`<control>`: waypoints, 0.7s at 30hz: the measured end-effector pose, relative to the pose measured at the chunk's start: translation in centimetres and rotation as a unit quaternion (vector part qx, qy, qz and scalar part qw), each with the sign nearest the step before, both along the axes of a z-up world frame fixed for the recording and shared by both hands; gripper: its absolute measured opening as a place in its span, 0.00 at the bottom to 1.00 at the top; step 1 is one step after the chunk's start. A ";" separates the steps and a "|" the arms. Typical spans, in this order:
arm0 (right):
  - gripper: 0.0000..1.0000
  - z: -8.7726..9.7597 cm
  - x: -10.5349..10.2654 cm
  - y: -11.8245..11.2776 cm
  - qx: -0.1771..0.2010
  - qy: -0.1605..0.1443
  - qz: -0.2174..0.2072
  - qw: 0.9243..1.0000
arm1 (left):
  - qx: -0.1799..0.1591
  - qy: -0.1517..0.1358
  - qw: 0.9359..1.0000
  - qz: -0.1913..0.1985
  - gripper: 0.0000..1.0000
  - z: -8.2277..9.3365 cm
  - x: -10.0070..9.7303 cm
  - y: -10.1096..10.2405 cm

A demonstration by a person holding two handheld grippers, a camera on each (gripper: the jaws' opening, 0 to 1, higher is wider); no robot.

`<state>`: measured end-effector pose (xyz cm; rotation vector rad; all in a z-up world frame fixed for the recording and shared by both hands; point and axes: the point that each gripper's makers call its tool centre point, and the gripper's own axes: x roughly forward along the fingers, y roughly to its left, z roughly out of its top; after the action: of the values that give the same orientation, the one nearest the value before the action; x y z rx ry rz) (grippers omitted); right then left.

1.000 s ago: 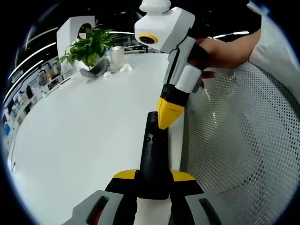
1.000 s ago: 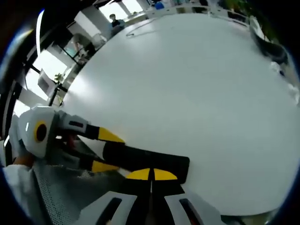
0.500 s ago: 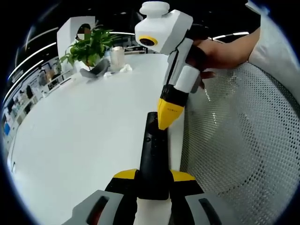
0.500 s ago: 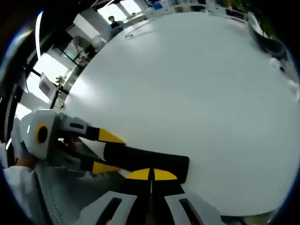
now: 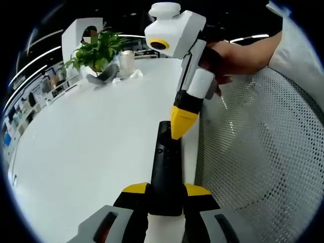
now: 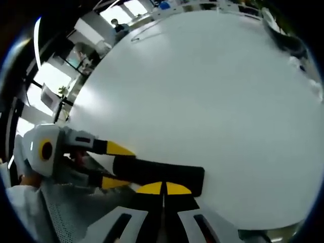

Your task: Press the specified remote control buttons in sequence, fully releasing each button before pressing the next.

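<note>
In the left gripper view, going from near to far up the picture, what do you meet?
Left gripper, jaws shut on the black remote → yellow tip of the right gripper over the remote's far end → bare white table → potted plant and glass cup at the far edge.

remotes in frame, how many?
1. The black remote lies along the white table's near edge, gripped by the left tongs, right tongs tip at its far end.

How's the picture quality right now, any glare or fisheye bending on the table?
Left gripper view: sharp, the white table evenly lit, its far edge bowed by the lens, ceiling light strips curved. Right gripper view: the table bulges into a dome, with a bright patch of glare toward its left; the remote stays clearly legible.
</note>
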<state>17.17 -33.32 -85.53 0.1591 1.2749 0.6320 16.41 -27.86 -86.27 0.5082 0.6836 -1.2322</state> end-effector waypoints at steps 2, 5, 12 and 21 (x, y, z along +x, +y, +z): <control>0.00 0.1 0.0 0.0 -0.001 -0.001 0.001 1.000 | 0.000 0.000 1.000 0.000 0.25 0.0 0.0 0.0; 0.00 0.2 0.5 -0.1 -0.005 -0.019 0.000 1.000 | 0.000 0.000 1.000 0.000 0.25 0.0 0.0 0.0; 0.00 0.2 0.8 0.1 -0.014 -0.040 0.014 0.999 | 0.001 -0.001 1.000 -0.001 0.25 0.0 0.0 0.0; 0.00 0.4 1.0 0.4 -0.009 -0.051 0.019 0.998 | -0.001 -0.001 1.000 0.000 0.25 0.0 0.0 0.1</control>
<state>18.20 -32.90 -85.17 0.0868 1.1880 0.6528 16.45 -27.80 -86.26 0.5081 0.6815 -1.2329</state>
